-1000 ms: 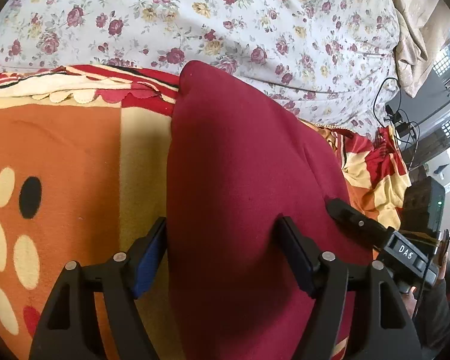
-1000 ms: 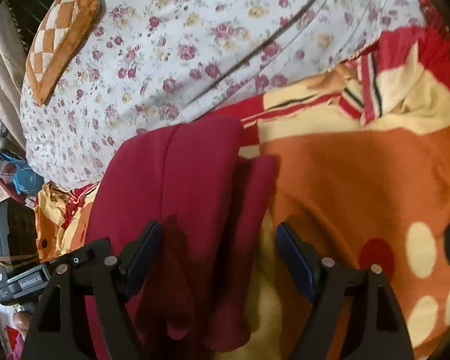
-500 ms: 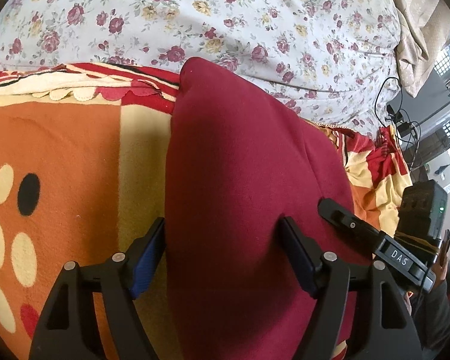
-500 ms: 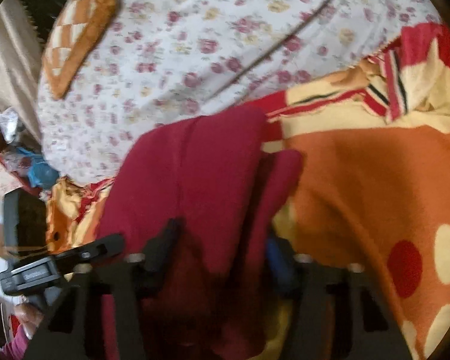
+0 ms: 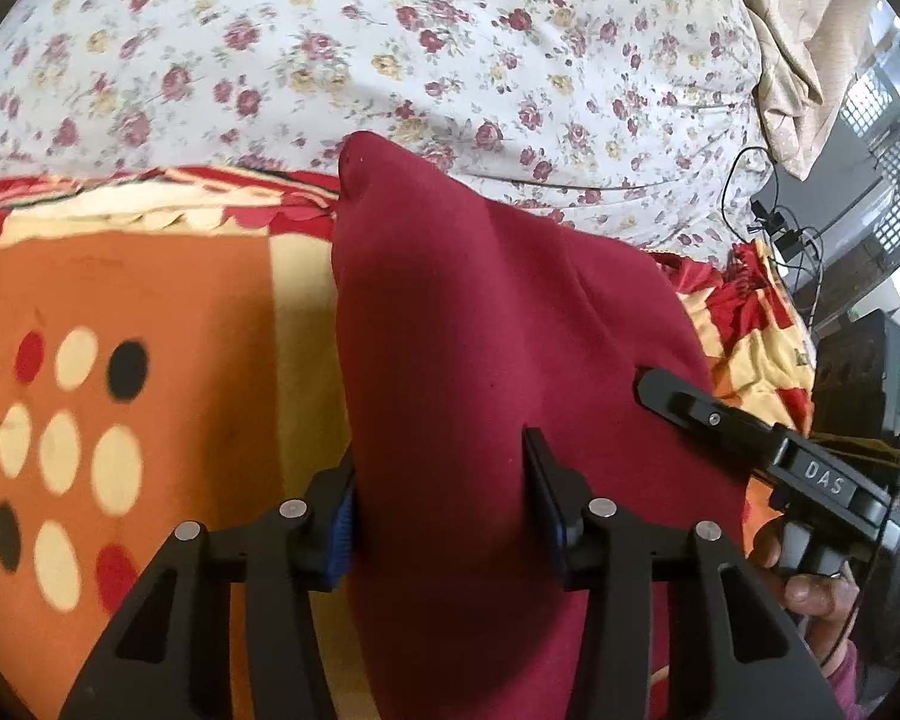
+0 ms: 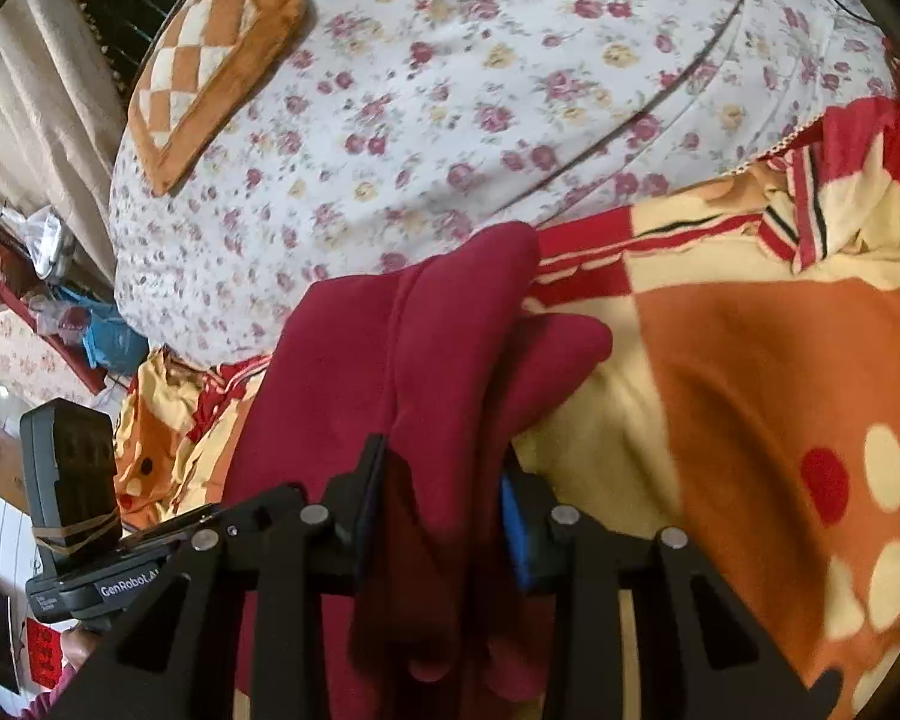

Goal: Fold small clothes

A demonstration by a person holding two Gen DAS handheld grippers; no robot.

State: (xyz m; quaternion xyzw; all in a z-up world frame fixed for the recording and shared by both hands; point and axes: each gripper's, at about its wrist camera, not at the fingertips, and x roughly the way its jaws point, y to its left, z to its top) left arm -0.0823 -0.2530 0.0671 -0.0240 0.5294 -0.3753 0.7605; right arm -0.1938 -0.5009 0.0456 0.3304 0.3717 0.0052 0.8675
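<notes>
A maroon garment [image 5: 468, 300] lies folded lengthwise on an orange spotted blanket [image 5: 168, 300]. My left gripper [image 5: 438, 462] has its jaws closing, and both pads press a raised ridge of the maroon cloth. In the right wrist view the same garment [image 6: 402, 348] shows layered folds. My right gripper [image 6: 441, 456] is also closing, with its pads pinching a bunch of those layers. One of the right gripper's fingers [image 5: 684, 402] shows at the garment's right edge in the left wrist view. The cloth under both grippers is hidden.
Beyond the blanket [image 6: 750, 360] stretches a white floral sheet [image 5: 390, 48] with a checked orange cushion [image 6: 210, 54] on it. A beige curtain [image 5: 810, 48], cables [image 5: 780, 228] and a black box [image 5: 864, 372] are at the right. A hand [image 5: 810, 588] holds the right tool.
Both grippers' jaws have narrowed from wide open onto the maroon cloth. Both have risen a little, and the garment has gathered and lifted into a ridge between the pads.
</notes>
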